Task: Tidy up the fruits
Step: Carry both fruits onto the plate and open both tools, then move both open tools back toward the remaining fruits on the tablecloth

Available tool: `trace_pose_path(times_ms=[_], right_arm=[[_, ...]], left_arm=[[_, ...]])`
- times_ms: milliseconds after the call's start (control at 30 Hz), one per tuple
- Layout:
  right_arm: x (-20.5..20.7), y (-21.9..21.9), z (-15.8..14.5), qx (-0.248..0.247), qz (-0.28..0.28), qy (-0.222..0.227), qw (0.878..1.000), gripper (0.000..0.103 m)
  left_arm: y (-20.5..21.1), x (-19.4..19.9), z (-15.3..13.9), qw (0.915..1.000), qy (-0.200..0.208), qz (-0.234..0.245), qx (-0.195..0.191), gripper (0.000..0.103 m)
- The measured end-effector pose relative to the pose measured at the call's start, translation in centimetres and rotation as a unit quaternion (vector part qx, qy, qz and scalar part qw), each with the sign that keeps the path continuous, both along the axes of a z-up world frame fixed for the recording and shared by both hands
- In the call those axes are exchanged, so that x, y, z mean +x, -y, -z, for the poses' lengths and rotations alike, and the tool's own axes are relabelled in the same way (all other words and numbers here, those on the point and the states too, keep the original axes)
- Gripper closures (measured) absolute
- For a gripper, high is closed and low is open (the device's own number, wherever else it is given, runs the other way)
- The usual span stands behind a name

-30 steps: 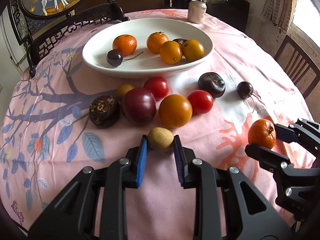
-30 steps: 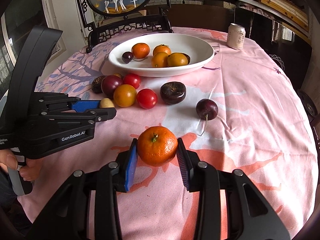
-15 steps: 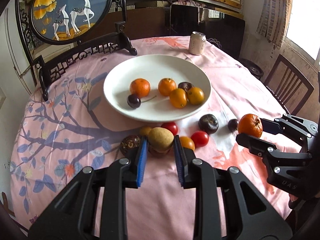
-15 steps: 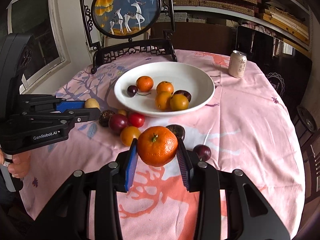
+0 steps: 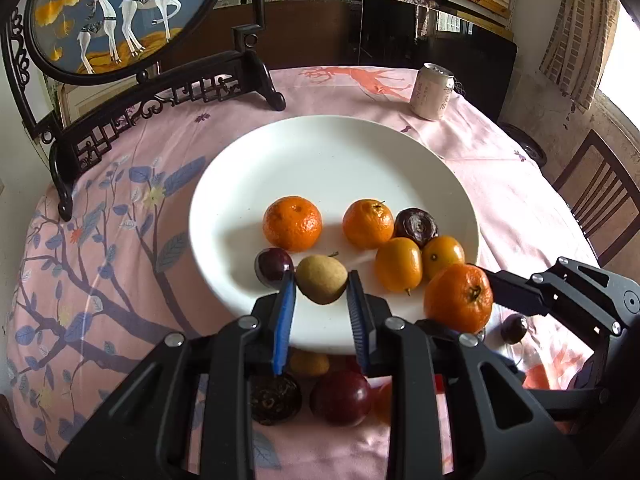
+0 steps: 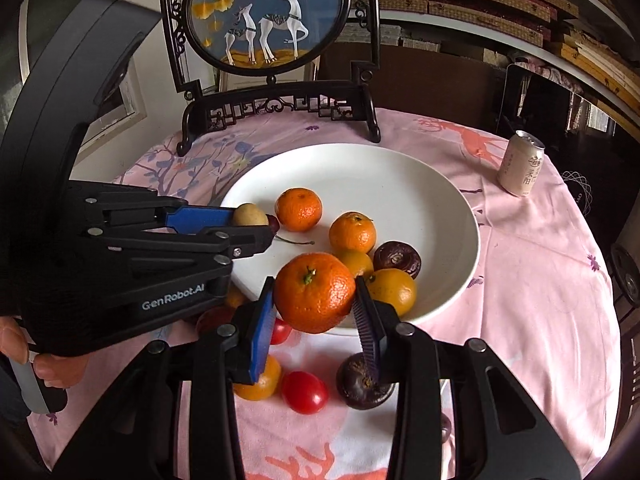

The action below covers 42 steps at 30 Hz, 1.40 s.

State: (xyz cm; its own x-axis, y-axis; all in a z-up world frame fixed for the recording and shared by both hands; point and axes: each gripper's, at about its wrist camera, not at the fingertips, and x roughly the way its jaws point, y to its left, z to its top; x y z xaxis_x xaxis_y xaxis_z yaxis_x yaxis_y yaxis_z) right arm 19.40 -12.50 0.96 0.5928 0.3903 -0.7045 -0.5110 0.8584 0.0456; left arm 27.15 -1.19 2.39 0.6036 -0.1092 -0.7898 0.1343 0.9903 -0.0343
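Left wrist view: the left tongs (image 5: 322, 292) are clenched on a small tan fruit (image 5: 321, 279), held above the near part of the white plate (image 5: 332, 148), presumably so it can be dropped among the fruit already gathered there. Just right of it, the mandarin (image 5: 459, 297) hangs at the plate's near right rim in the right tongs (image 5: 486, 294).

Right wrist view: the right tongs grip the mandarin over the plate's near edge, clear of the cherry tomato (image 6: 305, 392) and dark fruit (image 6: 362, 380) waiting on the surface (image 6: 532, 280) before the plate.
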Motion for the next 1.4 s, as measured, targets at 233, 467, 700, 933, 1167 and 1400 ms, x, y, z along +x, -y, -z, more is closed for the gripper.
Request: trace_pose_path(times_ms=[233,467,700,933,1167,1400], right_arm=[[1.8,-1.4,1.7,-0.013,-0.011,0.002,1.000,0.062],[2.0,-0.6,1.4,0.016,0.000,-0.011,1.000,0.042],[-0.5,1.8,0.7,0.026,0.021,-0.019,0.999,0.042],[-3.9,3.9,1.1,0.022,0.038,-0.036,0.998,0.042],[-7.3,4.9,2.8,0.006,0.043,-0.056,0.997,0.042],[-8.0,5.4,3.8,0.013,0.062,-0.070,0.996,0.042]], left_arm=[[-0.5,2.6,1.4,0.9998,-0.013,-0.016,-0.002,0.076],[-1.7,2.4,-0.1,0.9987,0.015,-0.049,-0.005,0.021],[-2.3,0.0,-0.2,0.9985,0.001,-0.054,-0.004,0.021],[-2.1,-4.3,0.6,0.9986,0.000,-0.052,0.012,0.019],[-1.8,-8.2,1.7,0.9988,0.001,-0.045,0.020,0.019],[-2.4,-10.0,2.9,0.9990,-0.006,-0.041,0.017,0.019]])
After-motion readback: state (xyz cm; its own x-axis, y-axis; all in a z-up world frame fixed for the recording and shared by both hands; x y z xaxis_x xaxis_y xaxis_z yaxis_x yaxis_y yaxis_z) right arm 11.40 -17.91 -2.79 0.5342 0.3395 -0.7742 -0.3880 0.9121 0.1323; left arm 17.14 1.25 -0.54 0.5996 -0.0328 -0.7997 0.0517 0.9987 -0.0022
